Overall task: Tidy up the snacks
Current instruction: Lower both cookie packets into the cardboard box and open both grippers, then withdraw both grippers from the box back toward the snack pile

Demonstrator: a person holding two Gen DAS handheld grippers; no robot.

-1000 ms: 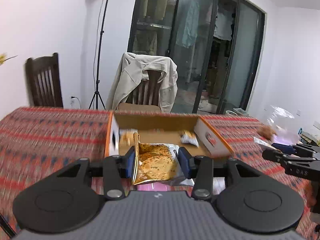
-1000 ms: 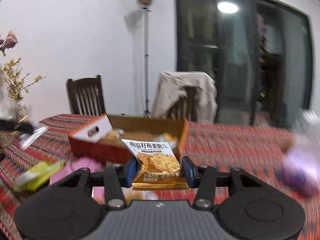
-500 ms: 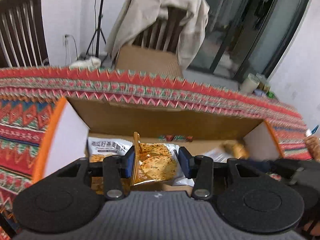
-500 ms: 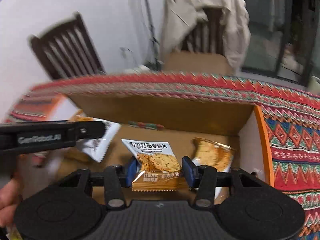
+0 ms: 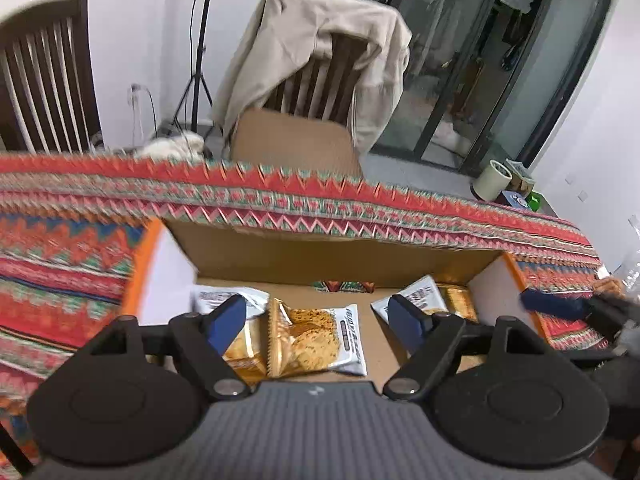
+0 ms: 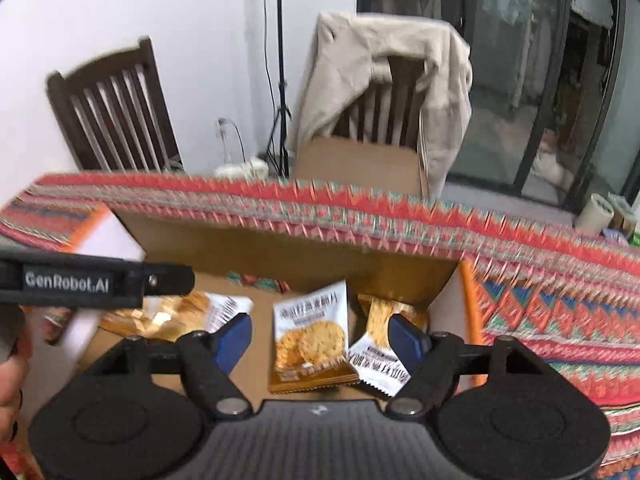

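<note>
An open cardboard box (image 5: 332, 248) with orange-edged flaps sits on the patterned tablecloth. My left gripper (image 5: 318, 320) is open above it, and a gold-and-white cookie packet (image 5: 316, 340) lies loose on the box floor between its fingers. My right gripper (image 6: 320, 336) is open too, over another cookie packet (image 6: 310, 340) lying in the box (image 6: 296, 252). Other packets lie at the box's left (image 5: 224, 300) and right (image 5: 424, 292). The left gripper's finger (image 6: 92, 282) shows at the left of the right wrist view.
A chair draped with a beige jacket (image 5: 324, 52) stands behind the table, a dark wooden chair (image 5: 44, 84) to its left. A tripod stand (image 5: 198, 60) is by the wall. The red patterned tablecloth (image 5: 60, 248) covers the table around the box.
Both grippers moved over the box and opened. Each let go of its cookie packet, which now lies on the box floor.
</note>
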